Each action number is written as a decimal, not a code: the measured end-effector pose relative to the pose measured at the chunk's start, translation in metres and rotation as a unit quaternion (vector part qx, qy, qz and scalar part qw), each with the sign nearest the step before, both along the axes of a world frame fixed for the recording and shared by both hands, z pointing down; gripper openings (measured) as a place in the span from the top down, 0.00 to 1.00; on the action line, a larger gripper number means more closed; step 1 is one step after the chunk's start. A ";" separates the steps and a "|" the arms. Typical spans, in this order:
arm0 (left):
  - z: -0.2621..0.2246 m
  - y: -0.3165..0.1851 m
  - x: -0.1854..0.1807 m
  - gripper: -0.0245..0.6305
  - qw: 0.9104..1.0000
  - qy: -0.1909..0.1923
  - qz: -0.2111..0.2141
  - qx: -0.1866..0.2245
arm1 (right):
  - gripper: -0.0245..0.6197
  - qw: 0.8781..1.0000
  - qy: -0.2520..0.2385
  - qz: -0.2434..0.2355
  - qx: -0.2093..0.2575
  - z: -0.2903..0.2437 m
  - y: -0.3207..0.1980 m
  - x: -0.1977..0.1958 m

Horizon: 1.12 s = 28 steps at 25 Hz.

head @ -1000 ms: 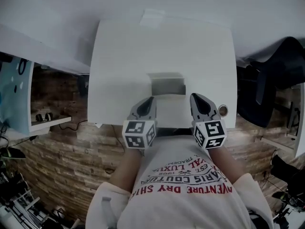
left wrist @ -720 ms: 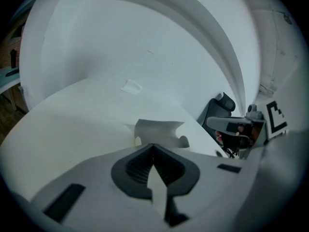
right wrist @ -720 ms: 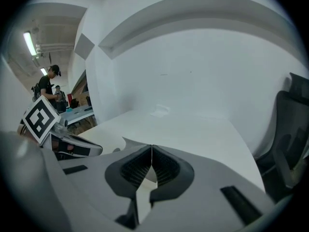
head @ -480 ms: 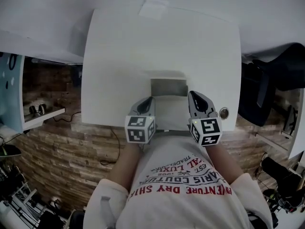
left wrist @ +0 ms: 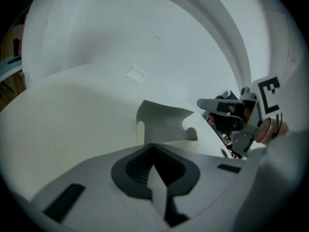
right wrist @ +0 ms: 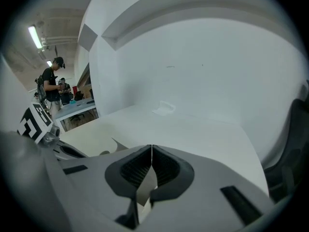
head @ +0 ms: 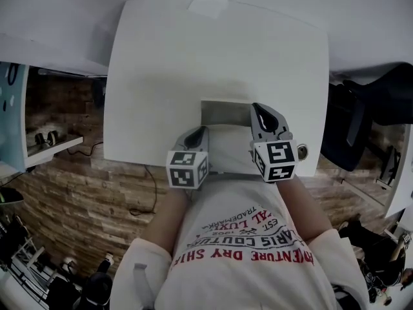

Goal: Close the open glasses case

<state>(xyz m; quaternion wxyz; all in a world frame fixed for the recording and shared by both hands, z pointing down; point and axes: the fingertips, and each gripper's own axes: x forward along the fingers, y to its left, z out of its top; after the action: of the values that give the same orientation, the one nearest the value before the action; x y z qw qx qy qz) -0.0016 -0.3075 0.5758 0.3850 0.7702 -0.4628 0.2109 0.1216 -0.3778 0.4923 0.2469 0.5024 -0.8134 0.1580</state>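
A white table (head: 168, 76) against a pale wall (head: 361, 18) fills our view, with brick-patterned floor (head: 71, 179) below its near edge. Over the last second we see the right gripper (head: 258, 108) creep forward along the right end of the glasses case (head: 226, 144). Its tip now sits level with the raised lid (head: 226, 113). The left gripper (head: 200, 131) has hardly moved and hangs just left of the base's near corner. Both claws are pinched together with nothing between them, as each gripper view shows. We judge the right one is lining up to reach the lid and tip it down; the closing itself has not begun. The case lies between the two claws, just right of the left one and just left of the right one. Its long axis runs from claw to claw, along the table's near edge. The lid stands up along the far long side, and the open mouth faces back toward us.
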 end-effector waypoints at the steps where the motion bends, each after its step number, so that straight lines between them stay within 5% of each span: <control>1: 0.000 0.000 0.000 0.96 1.000 0.003 -0.003 -0.001 | 0.94 1.000 0.003 0.002 0.004 0.001 -0.004 0.002; 7: 0.000 -0.001 0.002 0.96 1.000 0.006 -0.002 0.004 | 0.94 0.999 -0.011 0.038 -0.022 0.020 -0.013 0.020; 28: -0.001 -0.001 0.001 0.96 0.999 -0.018 0.027 0.020 | 0.94 0.998 -0.030 0.051 -0.030 0.028 0.036 0.017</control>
<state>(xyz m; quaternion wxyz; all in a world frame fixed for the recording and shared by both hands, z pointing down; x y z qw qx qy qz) -0.0001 -0.3084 0.5746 0.3555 0.7860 -0.4527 0.2258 0.1388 -0.3415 0.5204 0.2292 0.5308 -0.7884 0.2101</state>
